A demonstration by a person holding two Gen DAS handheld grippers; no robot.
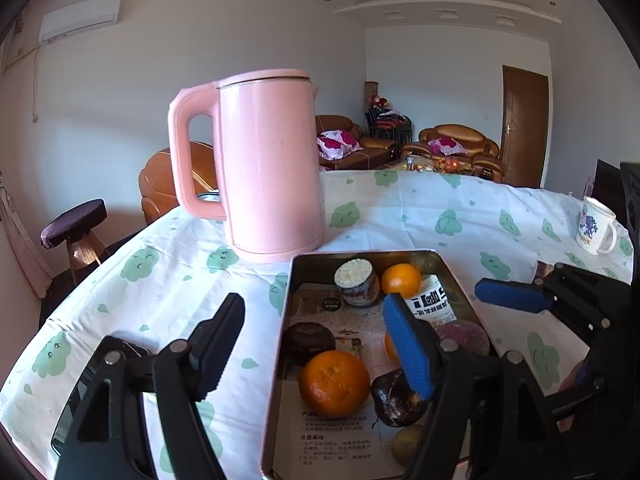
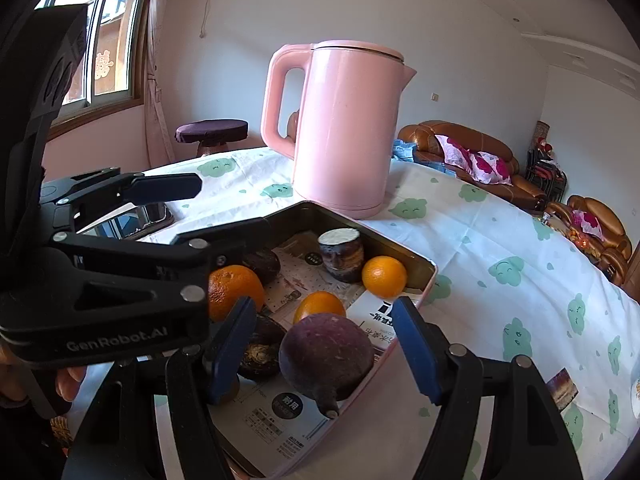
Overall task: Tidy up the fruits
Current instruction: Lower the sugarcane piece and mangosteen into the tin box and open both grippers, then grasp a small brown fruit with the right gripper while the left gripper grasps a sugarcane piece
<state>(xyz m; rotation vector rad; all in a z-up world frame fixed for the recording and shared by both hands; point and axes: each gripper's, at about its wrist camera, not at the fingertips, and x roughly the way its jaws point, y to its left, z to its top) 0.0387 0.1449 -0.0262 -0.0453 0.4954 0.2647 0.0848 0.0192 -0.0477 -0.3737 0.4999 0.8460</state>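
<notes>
A metal tray [image 1: 290, 300] [image 2: 420, 260] lined with printed paper holds fruit on the table. In it lie a big orange [image 1: 334, 384] [image 2: 232, 286], a far orange [image 1: 401, 279] [image 2: 384, 276], a third orange [image 2: 319, 306], a cut purple piece with a white top [image 1: 357, 282] [image 2: 341, 254], dark purple fruits [image 1: 396, 398] [image 2: 260, 348] and a large purple round fruit [image 2: 326, 354]. My left gripper [image 1: 316, 344] is open and empty over the tray's left rim. My right gripper [image 2: 324, 348] is open around the large purple fruit.
A pink kettle [image 1: 268, 168] [image 2: 344, 128] stands just behind the tray. A white mug [image 1: 596, 230] sits at the table's right edge. A dark flat device [image 2: 132, 216] lies left of the tray. A stool [image 1: 74, 226] and sofas stand beyond the table.
</notes>
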